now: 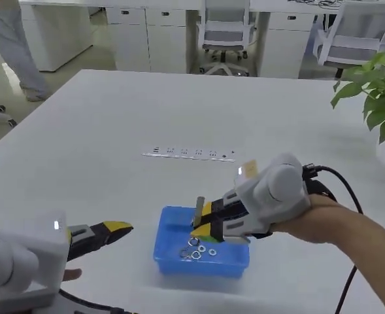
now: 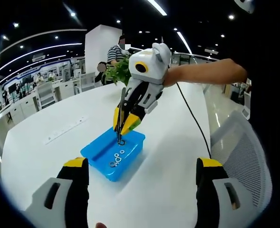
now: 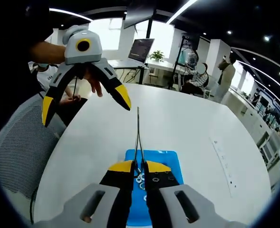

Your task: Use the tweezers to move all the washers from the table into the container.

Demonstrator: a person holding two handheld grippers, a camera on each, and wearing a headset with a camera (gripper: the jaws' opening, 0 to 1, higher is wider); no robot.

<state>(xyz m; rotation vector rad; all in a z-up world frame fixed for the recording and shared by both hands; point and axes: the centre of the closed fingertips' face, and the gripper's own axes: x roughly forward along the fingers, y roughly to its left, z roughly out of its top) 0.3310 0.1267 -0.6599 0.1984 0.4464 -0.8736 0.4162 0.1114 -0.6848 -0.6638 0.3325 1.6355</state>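
White table [image 1: 114, 131] in an open-plan office, pretty bare otherwise. Nearest to the camera in the head view, the left gripper [image 2: 142, 166] hangs at the lower-left edge with its yellow-tipped jaws spread wide and nothing between them, pointing toward the container and well short of it.

Just past that is the blue container [image 1: 202, 267], a shallow rectangular tray sitting flat on the table. A small bunch of washers [image 1: 195, 248] lies loose on its floor, toward the near side.

The right gripper [image 3: 139, 167] comes in from the right, held in a hand [image 1: 316, 219], with its jaws pressed together on the tweezers [image 3: 138, 137]. The tweezers point down into the container, tips just above the floor, close to the washer pile. From the left gripper view there's a little ring right at the tips, but I can't tell whether it's actually pinched. A black cable [image 1: 349, 190] trails off the right gripper.

Further back, a power strip [image 1: 189, 154] is set into the tabletop; its markings are too small to read. Beyond that, a leafy plant [image 1: 375, 98] at the right edge and office chairs [image 1: 225, 29] at the far desks.
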